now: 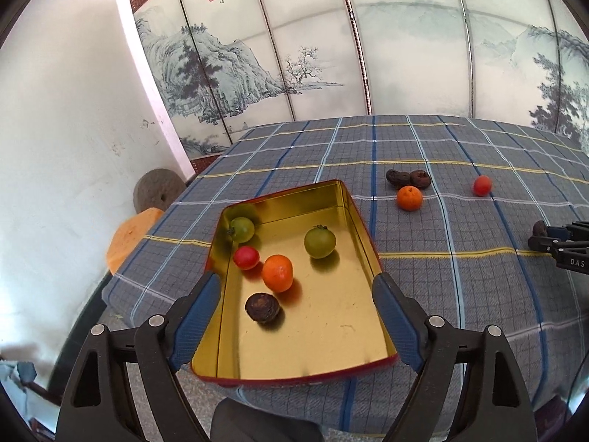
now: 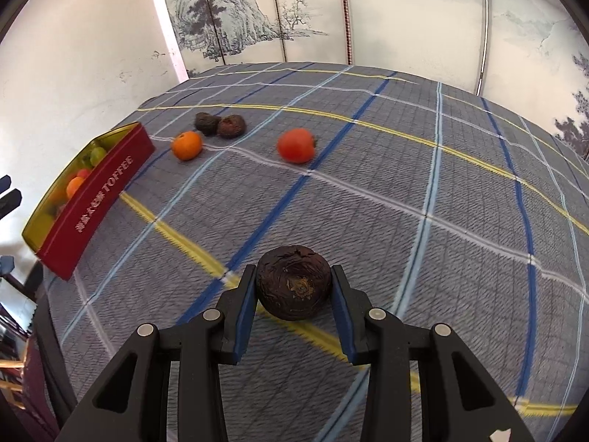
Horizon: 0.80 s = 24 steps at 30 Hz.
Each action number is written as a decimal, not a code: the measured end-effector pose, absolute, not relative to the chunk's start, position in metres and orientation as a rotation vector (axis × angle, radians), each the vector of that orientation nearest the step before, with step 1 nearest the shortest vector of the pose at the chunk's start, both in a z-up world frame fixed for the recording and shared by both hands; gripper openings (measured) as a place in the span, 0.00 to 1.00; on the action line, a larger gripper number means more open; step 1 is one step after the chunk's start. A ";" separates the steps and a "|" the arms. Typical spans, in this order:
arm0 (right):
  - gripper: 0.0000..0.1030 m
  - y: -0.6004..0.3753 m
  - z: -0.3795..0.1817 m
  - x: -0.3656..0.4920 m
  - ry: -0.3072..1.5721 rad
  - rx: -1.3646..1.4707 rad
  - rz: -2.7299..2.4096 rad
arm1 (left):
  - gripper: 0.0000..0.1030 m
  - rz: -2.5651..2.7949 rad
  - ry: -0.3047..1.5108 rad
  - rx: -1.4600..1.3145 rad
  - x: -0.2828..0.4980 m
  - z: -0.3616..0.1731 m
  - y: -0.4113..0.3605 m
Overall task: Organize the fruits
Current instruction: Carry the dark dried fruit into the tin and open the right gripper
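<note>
My left gripper (image 1: 296,287) is shut on the near end of a red tin with a gold inside (image 1: 324,335), one finger on each long side. In the tin lie two green tomatoes (image 1: 319,243), a red tomato (image 1: 246,257), an orange (image 1: 278,272) and a dark wrinkled fruit (image 1: 262,306). My right gripper (image 2: 293,283) is shut on another dark wrinkled fruit (image 2: 293,282) just above the cloth; it also shows at the right edge of the left wrist view (image 1: 552,237). On the cloth lie an orange (image 2: 187,145), two dark fruits (image 2: 220,124) and a red tomato (image 2: 296,145).
The table has a blue-grey checked cloth (image 2: 423,191). A painted folding screen (image 1: 368,48) stands behind it and a white wall (image 1: 66,129) to the left. An orange stool (image 1: 129,237) and a round stone (image 1: 156,189) sit beside the table's left edge.
</note>
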State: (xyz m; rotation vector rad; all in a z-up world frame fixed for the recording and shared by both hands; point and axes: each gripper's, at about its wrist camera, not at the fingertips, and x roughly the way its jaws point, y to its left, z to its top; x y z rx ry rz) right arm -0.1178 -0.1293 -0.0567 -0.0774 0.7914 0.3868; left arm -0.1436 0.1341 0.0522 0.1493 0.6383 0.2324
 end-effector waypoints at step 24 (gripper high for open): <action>0.35 0.061 0.012 -0.168 0.695 -0.161 0.861 | 0.84 0.283 0.668 0.078 -0.165 0.030 0.175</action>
